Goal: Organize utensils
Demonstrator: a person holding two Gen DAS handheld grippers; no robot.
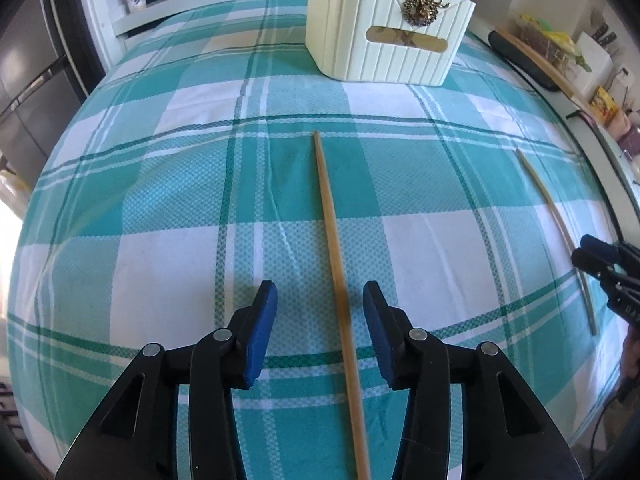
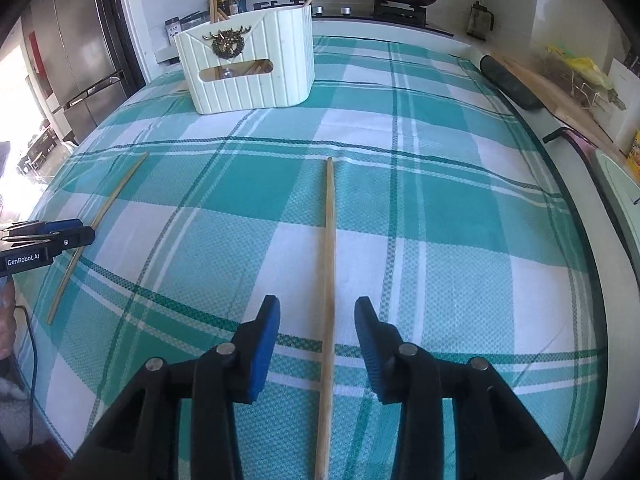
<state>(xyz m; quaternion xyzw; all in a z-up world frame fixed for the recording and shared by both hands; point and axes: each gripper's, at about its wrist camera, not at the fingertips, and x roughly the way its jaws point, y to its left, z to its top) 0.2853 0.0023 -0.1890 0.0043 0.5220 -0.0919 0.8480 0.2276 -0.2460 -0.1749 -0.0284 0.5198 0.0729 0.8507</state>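
Table [image 1: 160, 208]: covered by a teal-and-white checked cloth, it carried everything described here; places below are given relative to the holder.

Holder [image 1: 384, 40]: a cream ribbed box with a slot handle and a brass deer ornament stood at the far side of the table, upright and open at the top. Wooden sticks, probably chopsticks, rose above its rim, and more showed through the slot in the right wrist view. It was judged to be the collecting place for the utensils.

Left gripper [image 1: 320, 312]: well in front of the holder, angled down at the cloth. Its jaws stood apart with the left chopstick between them; neither blue pad touched the wood, so nothing was held.

Right gripper [image 2: 316, 324]: also well in front of the holder and off to its right, likewise angled down. Its jaws were parted around the right chopstick, with clear gaps on both sides.

Left chopstick [image 1: 332, 232]: it lay flat on the cloth, well short of the holder, its far tip pointing roughly toward it.

Right chopstick [image 2: 329, 240]: it lay flat, well apart from the other, its tip also aimed at the far side.

Placement, judged: each stick ran lengthwise down a gripper's gap, an alignment suited to a sideways pinch across the shaft. Both chopsticks remained outside the holder, so the sorting was not finished.
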